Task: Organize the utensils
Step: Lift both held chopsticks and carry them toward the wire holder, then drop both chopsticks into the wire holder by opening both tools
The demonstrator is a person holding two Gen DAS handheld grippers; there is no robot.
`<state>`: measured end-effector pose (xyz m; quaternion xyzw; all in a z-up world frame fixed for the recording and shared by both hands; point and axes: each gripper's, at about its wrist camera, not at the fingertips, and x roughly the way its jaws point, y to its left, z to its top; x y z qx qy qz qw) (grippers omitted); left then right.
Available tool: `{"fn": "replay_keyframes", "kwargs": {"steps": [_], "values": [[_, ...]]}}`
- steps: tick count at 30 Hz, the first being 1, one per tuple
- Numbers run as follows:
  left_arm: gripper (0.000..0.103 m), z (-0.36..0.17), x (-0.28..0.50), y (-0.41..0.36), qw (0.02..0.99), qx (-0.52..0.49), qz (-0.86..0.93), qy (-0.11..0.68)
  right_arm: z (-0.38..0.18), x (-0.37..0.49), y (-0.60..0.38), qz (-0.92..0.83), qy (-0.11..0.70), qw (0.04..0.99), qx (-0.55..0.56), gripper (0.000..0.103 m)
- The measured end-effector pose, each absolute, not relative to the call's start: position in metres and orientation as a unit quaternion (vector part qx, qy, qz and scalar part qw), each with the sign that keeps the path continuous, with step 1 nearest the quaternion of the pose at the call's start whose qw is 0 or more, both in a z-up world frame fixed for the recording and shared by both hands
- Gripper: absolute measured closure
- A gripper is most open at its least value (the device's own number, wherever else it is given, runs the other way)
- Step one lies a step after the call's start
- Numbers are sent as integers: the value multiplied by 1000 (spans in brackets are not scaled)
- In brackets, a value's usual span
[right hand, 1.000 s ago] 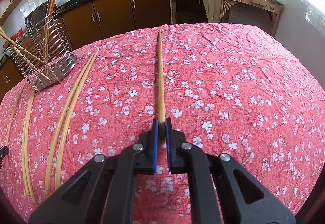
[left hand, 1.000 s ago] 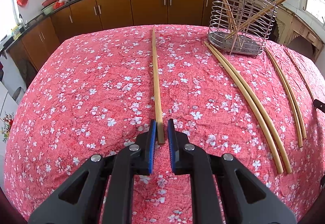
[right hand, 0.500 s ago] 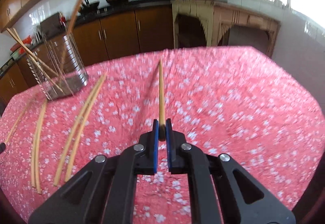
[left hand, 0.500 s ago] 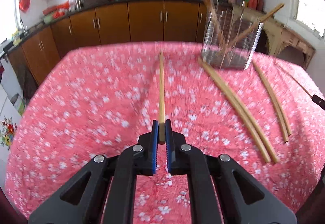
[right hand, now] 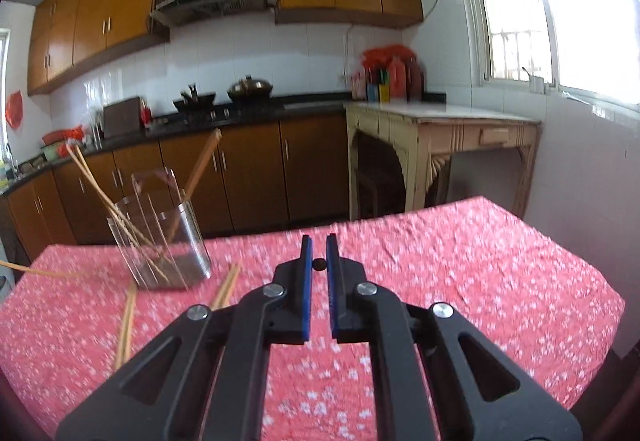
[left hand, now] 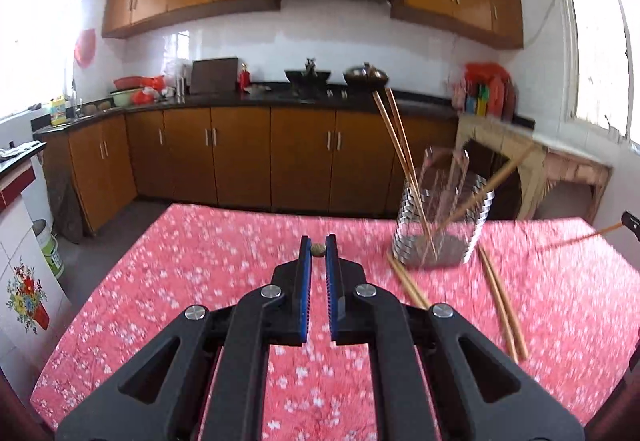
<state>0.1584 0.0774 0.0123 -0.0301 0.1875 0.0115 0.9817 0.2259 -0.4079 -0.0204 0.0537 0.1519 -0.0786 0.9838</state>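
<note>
Clearly a double carry, thin grips

Red-clothed table (left hand: 208, 281) lies below, wire holder (left hand: 440, 225) right of the left gripper (left hand: 319, 253), left of the right gripper (right hand: 319, 259). Each is clamped on a chopstick (left hand: 318, 250) end-on (right hand: 319, 264). Risk: both pinched at the very end, level and raised; either could pivot, slip, or miss the holder.

The left hand-held gripper (left hand: 318, 250) is raised and level, its jaws closed on a thin stick's end. The right hand-held gripper (right hand: 319, 264) matches it, likewise clamped.
</note>
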Motion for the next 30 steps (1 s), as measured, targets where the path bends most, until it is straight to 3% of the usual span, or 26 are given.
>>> {"fn": "replay_keyframes", "kwargs": {"steps": [30], "values": [[96, 113, 161, 62, 993, -79, -26, 80, 107, 215, -389, 82, 44, 985, 144, 95]]}}
